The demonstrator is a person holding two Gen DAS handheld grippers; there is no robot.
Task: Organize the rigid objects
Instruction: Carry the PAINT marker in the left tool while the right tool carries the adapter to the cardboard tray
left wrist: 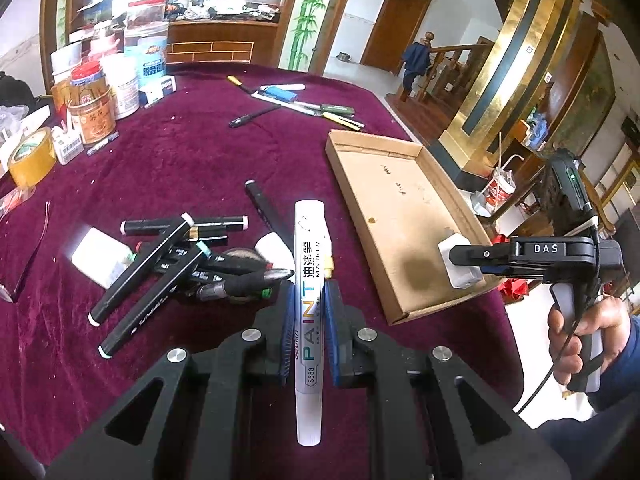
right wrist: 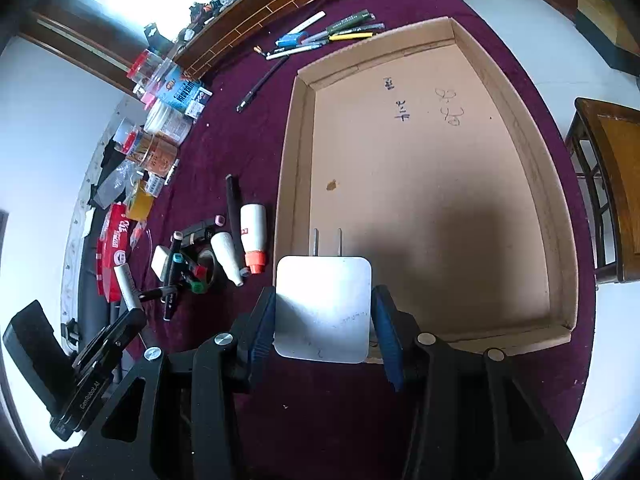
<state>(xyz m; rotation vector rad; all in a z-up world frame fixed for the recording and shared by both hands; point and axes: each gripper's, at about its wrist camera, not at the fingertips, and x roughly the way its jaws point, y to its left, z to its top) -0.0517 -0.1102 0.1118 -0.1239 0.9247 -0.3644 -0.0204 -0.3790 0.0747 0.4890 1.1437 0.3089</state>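
My left gripper (left wrist: pixel 307 300) is shut on a white paint marker (left wrist: pixel 308 312) and holds it upright above the maroon tablecloth, beside a pile of black markers (left wrist: pixel 160 264). My right gripper (right wrist: pixel 323 304) is shut on a white plug adapter (right wrist: pixel 322 308), prongs pointing forward, over the near edge of the empty cardboard tray (right wrist: pixel 520 128). In the left wrist view the right gripper (left wrist: pixel 464 258) holds the adapter (left wrist: pixel 460 268) at the tray's (left wrist: pixel 348 168) right rim. The left gripper with the marker (right wrist: pixel 128 286) shows at lower left in the right wrist view.
Jars and cans (left wrist: pixel 104 80) and a tape roll (left wrist: pixel 32 158) stand at the far left. More pens (left wrist: pixel 304 104) lie at the far side. White bottles (right wrist: pixel 252 236) and a white block (right wrist: pixel 162 260) lie by the marker pile. A wooden chair (right wrist: pixel 608 184) is right of the table.
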